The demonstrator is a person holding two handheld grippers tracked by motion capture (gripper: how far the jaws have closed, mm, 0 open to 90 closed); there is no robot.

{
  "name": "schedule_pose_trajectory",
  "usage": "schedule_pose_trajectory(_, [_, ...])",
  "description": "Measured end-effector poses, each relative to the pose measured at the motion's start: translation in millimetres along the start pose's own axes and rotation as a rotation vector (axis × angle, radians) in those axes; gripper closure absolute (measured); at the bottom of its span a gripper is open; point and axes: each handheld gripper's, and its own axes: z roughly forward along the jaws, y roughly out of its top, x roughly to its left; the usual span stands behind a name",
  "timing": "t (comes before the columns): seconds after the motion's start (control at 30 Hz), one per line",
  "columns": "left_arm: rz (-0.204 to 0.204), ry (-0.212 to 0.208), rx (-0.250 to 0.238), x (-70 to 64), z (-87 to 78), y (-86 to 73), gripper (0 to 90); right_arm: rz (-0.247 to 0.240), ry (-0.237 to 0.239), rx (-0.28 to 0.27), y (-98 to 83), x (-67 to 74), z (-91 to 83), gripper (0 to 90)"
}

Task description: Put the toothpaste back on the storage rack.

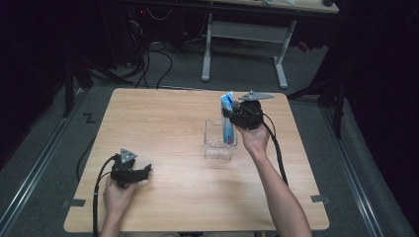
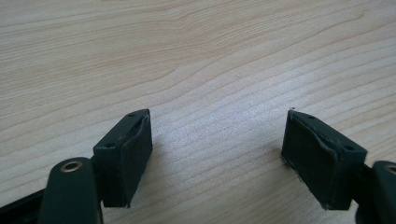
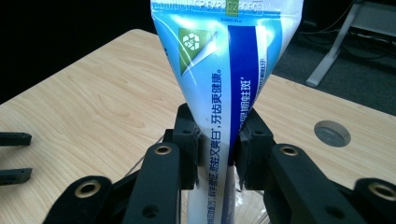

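Two fingers (image 3: 189,140) pinching toothpaste tube (image 3: 224,79), printed lettering

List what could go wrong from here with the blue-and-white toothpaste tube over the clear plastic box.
1. The right gripper pinches the soft blue-and-white toothpaste tube at a narrow part of its body; it could slip or swing.
2. The clear plastic box looks light and stands free on the wooden table; a tube pushed against its wall could tip or slide it.
3. The left gripper rests open, well apart from the box, so nothing steadies it.
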Motion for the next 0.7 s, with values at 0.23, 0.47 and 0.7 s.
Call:
schedule_pose_trajectory(0.23, [0.000, 0.000, 0.000, 0.0, 0.0, 0.0, 24.5, 0.000, 0.000, 0.013, -5.1, 0.3, 2.6, 72.9])
schedule_pose_trajectory(0.47, [0.000, 0.000, -0.001, 0.0, 0.0, 0.0, 24.5, 0.010, 0.004, 0.027, -12.0, -1.2, 4.4, 72.8])
schedule_pose_trajectory(0.7, [0.000, 0.000, 0.000, 0.0, 0.0, 0.0, 24.5, 0.009, 0.008, 0.033, -14.2, 0.5, 6.4, 72.7])
